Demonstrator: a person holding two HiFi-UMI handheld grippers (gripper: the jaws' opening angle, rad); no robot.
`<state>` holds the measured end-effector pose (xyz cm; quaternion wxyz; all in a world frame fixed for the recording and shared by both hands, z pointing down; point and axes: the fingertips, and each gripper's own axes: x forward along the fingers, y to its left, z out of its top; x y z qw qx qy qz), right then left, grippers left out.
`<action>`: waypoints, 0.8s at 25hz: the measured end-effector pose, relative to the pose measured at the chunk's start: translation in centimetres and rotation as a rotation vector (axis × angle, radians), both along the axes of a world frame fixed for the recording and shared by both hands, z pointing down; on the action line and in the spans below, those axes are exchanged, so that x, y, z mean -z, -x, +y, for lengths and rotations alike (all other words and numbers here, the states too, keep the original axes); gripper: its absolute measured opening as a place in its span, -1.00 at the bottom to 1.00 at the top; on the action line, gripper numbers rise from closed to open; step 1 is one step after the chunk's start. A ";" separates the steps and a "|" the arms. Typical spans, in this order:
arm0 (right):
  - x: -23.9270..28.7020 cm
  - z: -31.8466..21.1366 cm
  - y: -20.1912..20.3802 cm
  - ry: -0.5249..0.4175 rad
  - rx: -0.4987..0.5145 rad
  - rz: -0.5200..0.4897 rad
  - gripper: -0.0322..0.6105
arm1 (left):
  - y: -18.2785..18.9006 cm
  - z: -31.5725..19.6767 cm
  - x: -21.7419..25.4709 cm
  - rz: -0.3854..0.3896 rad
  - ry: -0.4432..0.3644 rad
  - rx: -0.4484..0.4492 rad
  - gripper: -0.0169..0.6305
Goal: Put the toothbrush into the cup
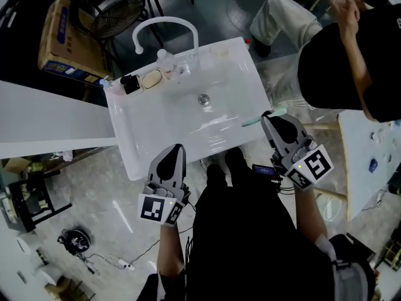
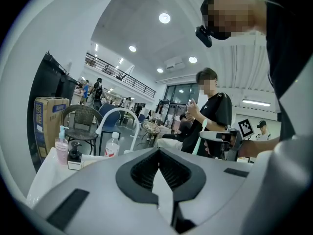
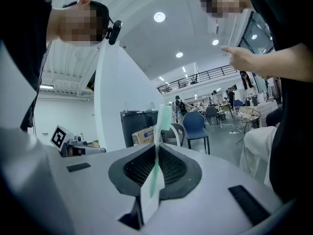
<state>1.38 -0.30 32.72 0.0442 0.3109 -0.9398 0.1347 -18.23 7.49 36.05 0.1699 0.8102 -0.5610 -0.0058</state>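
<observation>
- White sink bench (image 1: 188, 115) fills mid-frame, with bare floor below it and a person at upper right.
- Your right gripper (image 1: 270, 115), at the sink's right edge, is clamped on the mint toothbrush (image 1: 258, 120), which lies crosswise over the rim.
- Your left gripper (image 1: 177, 149), at the lower edge, is closed on nothing.
- I can't pick out the cup for certain; it is likely among the bottles (image 1: 164, 60) at upper left, diagonally across the open basin under the faucet (image 1: 164, 22).
</observation>
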 end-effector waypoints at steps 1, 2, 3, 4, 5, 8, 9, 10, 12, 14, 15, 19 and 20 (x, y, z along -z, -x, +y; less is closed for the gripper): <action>0.0 -0.5 0.1 -0.002 0.009 -0.004 -0.79 | 0.1 -0.3 0.0 -0.006 0.003 0.011 -0.91; -0.1 -1.0 0.2 -0.004 0.017 -0.008 -0.79 | 0.1 -0.6 -0.1 -0.012 0.005 0.021 -0.91; -0.1 -1.5 0.1 -0.005 0.024 -0.014 -0.79 | 0.0 -1.0 0.0 -0.016 0.007 0.031 -0.91; -0.1 -2.0 0.0 -0.003 0.031 -0.022 -0.79 | -0.2 -1.4 0.2 -0.021 0.007 0.038 -0.91; 0.0 -2.5 -0.1 -0.001 0.037 -0.030 -0.79 | -0.5 -1.9 0.4 -0.025 0.008 0.043 -0.91; 0.0 -3.9 -0.9 0.005 0.056 -0.044 -0.80 | -1.9 -3.4 1.2 -0.031 0.006 0.050 -0.91; -0.2 -4.4 -1.2 0.009 0.062 -0.050 -0.80 | -2.4 -3.9 1.2 -0.031 0.007 0.053 -0.91; -0.4 -4.9 -1.4 0.014 0.068 -0.057 -0.80 | -2.9 -4.4 1.2 -0.031 0.010 0.056 -0.91; -0.7 -5.8 -1.9 0.027 0.083 -0.072 -0.80 | -3.9 -5.2 1.1 -0.032 0.020 0.063 -0.91; -0.9 -6.6 -2.4 0.044 0.102 -0.085 -0.80 | -4.9 -6.1 1.0 -0.035 0.033 0.068 -0.91; -1.0 -7.1 -2.7 0.051 0.112 -0.089 -0.80 | -5.4 -6.5 0.9 -0.038 0.038 0.071 -0.91; -1.6 -8.6 -3.0 0.072 0.156 -0.107 -0.80 | -6.6 -8.1 0.3 -0.052 0.062 0.091 -0.91; -1.8 -8.9 -3.0 0.076 0.165 -0.111 -0.80 | -6.7 -8.2 0.0 -0.054 0.071 0.096 -0.91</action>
